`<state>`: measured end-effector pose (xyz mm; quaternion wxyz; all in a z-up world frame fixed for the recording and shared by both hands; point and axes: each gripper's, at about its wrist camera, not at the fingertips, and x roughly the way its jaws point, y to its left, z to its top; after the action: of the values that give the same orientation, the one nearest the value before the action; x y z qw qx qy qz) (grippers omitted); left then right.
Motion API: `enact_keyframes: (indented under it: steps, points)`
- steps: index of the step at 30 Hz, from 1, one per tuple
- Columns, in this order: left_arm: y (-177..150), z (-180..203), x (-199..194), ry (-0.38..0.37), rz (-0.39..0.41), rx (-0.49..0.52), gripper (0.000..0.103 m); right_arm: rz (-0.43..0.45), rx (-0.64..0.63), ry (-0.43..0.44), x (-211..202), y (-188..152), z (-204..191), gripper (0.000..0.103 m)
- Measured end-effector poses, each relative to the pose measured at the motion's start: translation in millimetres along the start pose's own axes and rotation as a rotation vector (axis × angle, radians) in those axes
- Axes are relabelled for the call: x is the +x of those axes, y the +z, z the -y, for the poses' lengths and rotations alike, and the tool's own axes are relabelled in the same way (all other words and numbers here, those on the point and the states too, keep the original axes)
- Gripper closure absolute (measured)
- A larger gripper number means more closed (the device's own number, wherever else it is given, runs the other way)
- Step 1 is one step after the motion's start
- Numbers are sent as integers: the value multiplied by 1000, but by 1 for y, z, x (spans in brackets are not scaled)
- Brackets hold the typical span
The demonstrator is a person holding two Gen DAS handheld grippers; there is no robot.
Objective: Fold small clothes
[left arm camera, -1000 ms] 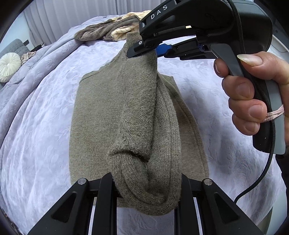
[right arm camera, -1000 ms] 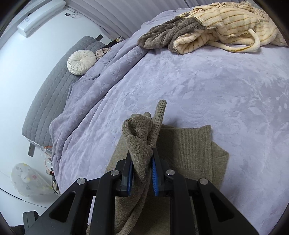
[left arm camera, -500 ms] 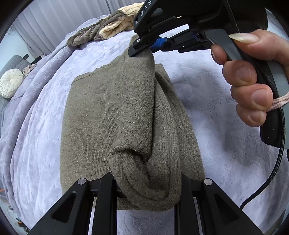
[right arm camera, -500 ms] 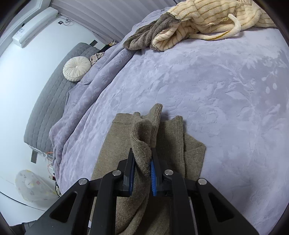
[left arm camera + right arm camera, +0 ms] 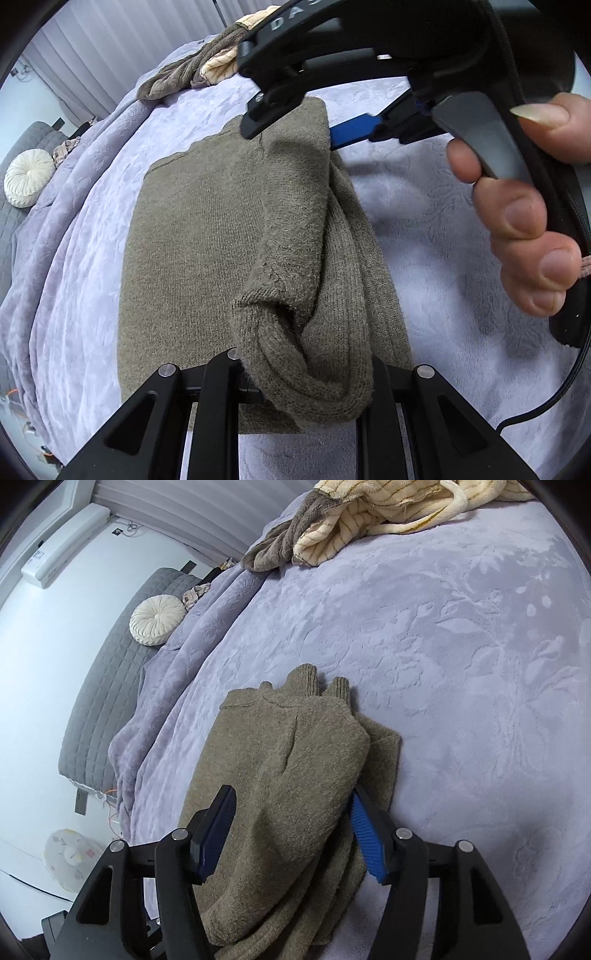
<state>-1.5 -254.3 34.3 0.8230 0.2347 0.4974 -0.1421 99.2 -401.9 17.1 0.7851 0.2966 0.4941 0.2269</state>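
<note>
I'm clamping a bunched fold of the olive sweater (image 5: pixel 221 236) in my left gripper (image 5: pixel 303 384). My right gripper (image 5: pixel 291 834) has just been opening, its 2 blue pads straddling the sweater on the lilac bedspread (image 5: pixel 461 646) without pressing it.

The sweater (image 5: pixel 291 775) covers the near middle of the bed (image 5: pixel 461 646), its folded bundle rising between both grippers. Right of it the blanket lies bare and open out to the bed's edge. Beyond it a wide bare stretch runs up to the heap of clothes (image 5: pixel 369 513) at the far end. To the left the blanket bunches into ridges, then the cushion (image 5: pixel 158 619); passage there looks tighter, though the lens distorts it. In the left wrist view the right gripper (image 5: pixel 295 125) and hand (image 5: pixel 524 221) crowd the space above the sweater's far right part.
</note>
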Motion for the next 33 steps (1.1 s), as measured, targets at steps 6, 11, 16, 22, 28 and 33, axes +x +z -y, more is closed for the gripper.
enact_keyframes:
  steps: [6,11,16,22,28,33]
  points:
    - [-1,4,-13,7,8,-7,82,20,-43,-72,5,0,-7,86]
    - [-3,23,-2,66,-1,42,72,56,-67,-133,-5,6,-5,88]
    - [-9,14,-32,-133,47,35,16,25,-5,-153,-8,0,10,81]
    - [-40,-31,-88,-355,184,10,15,117,26,-92,-53,-42,-3,48]
    - [-61,-107,-81,-407,184,-188,15,142,-6,-30,-70,-92,-34,41]
    - [-62,-143,-56,-337,140,-333,15,137,-130,-57,-58,-131,-71,41]
